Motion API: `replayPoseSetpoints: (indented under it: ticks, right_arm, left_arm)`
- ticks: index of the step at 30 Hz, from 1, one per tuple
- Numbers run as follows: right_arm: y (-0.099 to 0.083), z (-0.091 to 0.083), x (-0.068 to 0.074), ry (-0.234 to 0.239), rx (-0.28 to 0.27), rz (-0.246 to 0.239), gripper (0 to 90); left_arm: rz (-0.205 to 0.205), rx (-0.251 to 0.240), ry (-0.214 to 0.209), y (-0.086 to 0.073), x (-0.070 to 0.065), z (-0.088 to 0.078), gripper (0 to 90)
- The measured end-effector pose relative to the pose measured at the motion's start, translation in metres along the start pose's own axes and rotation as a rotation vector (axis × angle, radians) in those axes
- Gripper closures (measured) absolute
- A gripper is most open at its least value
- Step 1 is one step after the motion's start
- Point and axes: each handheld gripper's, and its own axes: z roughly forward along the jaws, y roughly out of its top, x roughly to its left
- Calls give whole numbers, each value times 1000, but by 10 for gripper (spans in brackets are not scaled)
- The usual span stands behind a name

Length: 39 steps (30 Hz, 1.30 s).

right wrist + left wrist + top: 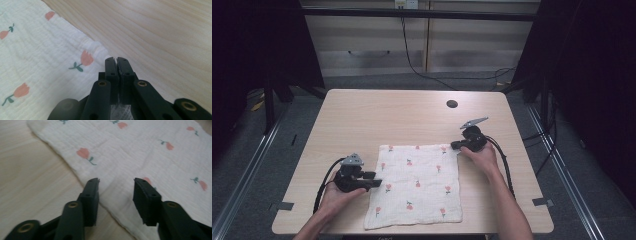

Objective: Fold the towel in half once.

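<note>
The cloth (416, 184) lies flat on the desk (362, 115), near your edge & roughly centred, white w/ small red flowers, so both hands can get at opposite sides. Your right gripper (456, 145) sits at the cloth's far right corner, fingers clenched together; in the right gripper view (117, 60) a bit of white weave shows low down between them, so it looks like you're grasping that corner, prob. to lift or fold it over. Your left gripper (377, 183) is at the cloth's left edge, about halfway along, lying low & pointing in across the fabric. In the left gripper view (116, 182) its fingers are released, spread w/ the cloth edge running between them but not pinched; one finger is over bare desk, the other over fabric. That straddle makes sense as a setup: close there & you'd catch the hem. The rest of the cloth is smooth, no folds yet.
</note>
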Motion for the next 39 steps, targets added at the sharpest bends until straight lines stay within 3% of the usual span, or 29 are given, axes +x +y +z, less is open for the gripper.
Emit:
replayPoseSetpoints:
  ticks: [3, 10, 12, 15, 18, 22, 23, 31, 34, 35, 39]
  right_arm:
    - [-2, 0, -1, 1, -14, 8, 883]
    - [-2, 0, -1, 3, -13, 5, 883]
    - [-2, 0, -1, 2, -12, 5, 883]
    - [-2, 0, -1, 1, -12, 3, 883]
    - [-2, 0, -1, 1, -15, 6, 883]
    - [-2, 0, -1, 0, -17, 4, 883]
    - [-2, 0, -1, 2, -15, 4, 882]
    - [-3, 0, -2, 8, -20, 21, 883]
    - [-2, 0, -2, 5, -18, 17, 882]
    - [-3, 0, -2, 7, -20, 19, 882]
    - [-3, 0, -2, 7, -22, 17, 882]
  left_arm:
    - [-53, -40, -5, 6, 15, -6, 470]
    - [-81, -51, 22, 35, 39, -5, 388]
    - [-75, -50, 33, 40, 42, -3, 421]
    - [-97, -69, 42, 56, 54, 4, 442]
    - [-93, -34, 48, 69, 70, 18, 495]
    - [-95, -27, 70, 77, 73, 27, 509]
    - [-89, -32, 108, 80, 73, 34, 512]
    - [-70, 16, 99, 78, 75, 51, 596]
    - [-84, 17, 93, 77, 75, 54, 619]
    - [-63, 8, 111, 76, 72, 56, 636]
    - [-14, 15, 112, 74, 66, 57, 735]
